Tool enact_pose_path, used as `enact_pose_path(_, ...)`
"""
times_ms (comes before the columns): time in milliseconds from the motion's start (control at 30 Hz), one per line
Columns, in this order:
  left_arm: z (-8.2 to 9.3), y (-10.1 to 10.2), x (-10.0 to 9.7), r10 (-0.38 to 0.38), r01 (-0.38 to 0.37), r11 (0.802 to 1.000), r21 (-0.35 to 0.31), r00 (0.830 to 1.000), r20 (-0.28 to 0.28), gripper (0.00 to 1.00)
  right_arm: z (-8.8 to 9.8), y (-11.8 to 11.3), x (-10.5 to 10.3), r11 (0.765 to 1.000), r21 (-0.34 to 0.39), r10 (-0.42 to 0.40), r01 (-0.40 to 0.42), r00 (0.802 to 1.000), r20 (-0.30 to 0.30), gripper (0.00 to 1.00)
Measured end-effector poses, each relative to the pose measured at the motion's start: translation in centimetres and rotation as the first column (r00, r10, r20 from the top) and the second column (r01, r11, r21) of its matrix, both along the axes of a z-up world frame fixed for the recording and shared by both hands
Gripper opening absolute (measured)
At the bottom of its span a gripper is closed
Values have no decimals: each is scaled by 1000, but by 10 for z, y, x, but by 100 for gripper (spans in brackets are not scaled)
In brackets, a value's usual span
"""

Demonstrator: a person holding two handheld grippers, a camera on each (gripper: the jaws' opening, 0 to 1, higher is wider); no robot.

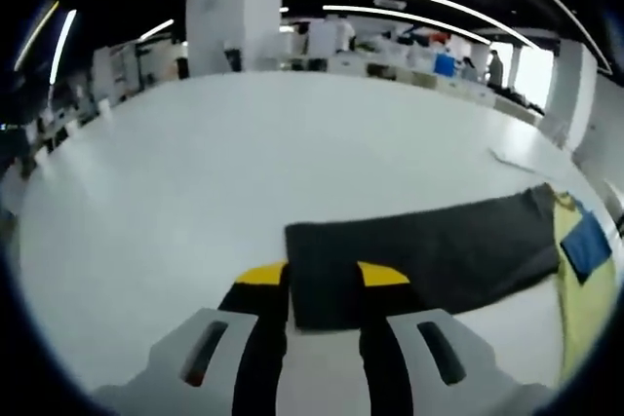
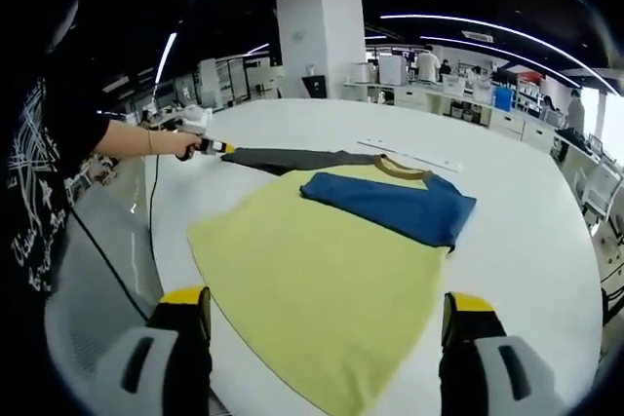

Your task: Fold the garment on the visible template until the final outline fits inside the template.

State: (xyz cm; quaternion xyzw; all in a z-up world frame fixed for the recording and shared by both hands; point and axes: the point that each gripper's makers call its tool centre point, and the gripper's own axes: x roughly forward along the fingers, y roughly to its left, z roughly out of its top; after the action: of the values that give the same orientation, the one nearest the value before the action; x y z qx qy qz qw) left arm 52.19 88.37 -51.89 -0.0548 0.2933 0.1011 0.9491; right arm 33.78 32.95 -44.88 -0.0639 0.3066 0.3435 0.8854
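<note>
A yellow shirt [image 2: 312, 270] lies flat on the white table [image 2: 526, 241]. Its blue sleeve [image 2: 390, 204] is folded across the chest. The dark grey sleeve [image 2: 283, 156] stretches out to the left. My left gripper [image 2: 216, 148] is at that sleeve's cuff. In the left gripper view the grey sleeve [image 1: 419, 255] runs between the yellow-tipped jaws. The left gripper [image 1: 322, 276] stands part open, one jaw at the cuff's edge and one over the cloth. My right gripper [image 2: 327, 314] is wide open above the shirt's near hem, holding nothing.
A person in a black printed T-shirt [image 2: 44, 182] stands at the table's left, arm reaching to the left gripper. A thin pale strip [image 2: 414, 155] lies beyond the collar. Desks, a white pillar [image 2: 322, 41] and people fill the far room.
</note>
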Motion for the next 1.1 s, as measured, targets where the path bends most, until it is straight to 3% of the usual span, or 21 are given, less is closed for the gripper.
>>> enact_pose_path(100, -4, 3, 4, 16, -16, 1000, -17, 1000, 6, 22, 3, 3, 1, 1000, 24, -6, 6, 1000, 14, 98)
enact_pose_path(267, -15, 6, 1, 43, -44, 999, -15, 998, -37, 19, 6, 2, 1, 999, 37, -17, 16, 1000, 23, 99)
enact_pose_path(333, -12, 11, 1, 46, -46, 999, 12, 998, -34, 15, 7, 1, 0, 999, 37, -12, 11, 1000, 23, 99)
enact_pose_path(567, -12, 14, 0, 62, -62, 998, 11, 998, -28, 15, 8, -4, 0, 1000, 20, -10, 9, 1000, 27, 99)
enact_pose_path(667, -12, 6, 1, 45, -44, 999, 9, 999, -31, 7, 10, -3, 1, 1000, 16, -2, 1, 999, 32, 99)
enact_pose_path(733, -11, 4, 2, 31, -30, 999, 28, 999, -37, 2, 11, -3, 1, 1000, 15, -1, 0, 999, 37, 99)
enact_pose_path(933, -11, 4, 3, 11, -5, 996, 91, 998, -61, 2, 9, -1, -1, 1000, 12, 6, -7, 1000, 29, 99)
enact_pose_path(1100, -9, 4, 3, -47, 72, 976, 204, 992, -121, 1, 9, 1, 0, 1000, 1, 17, -17, 999, 32, 99)
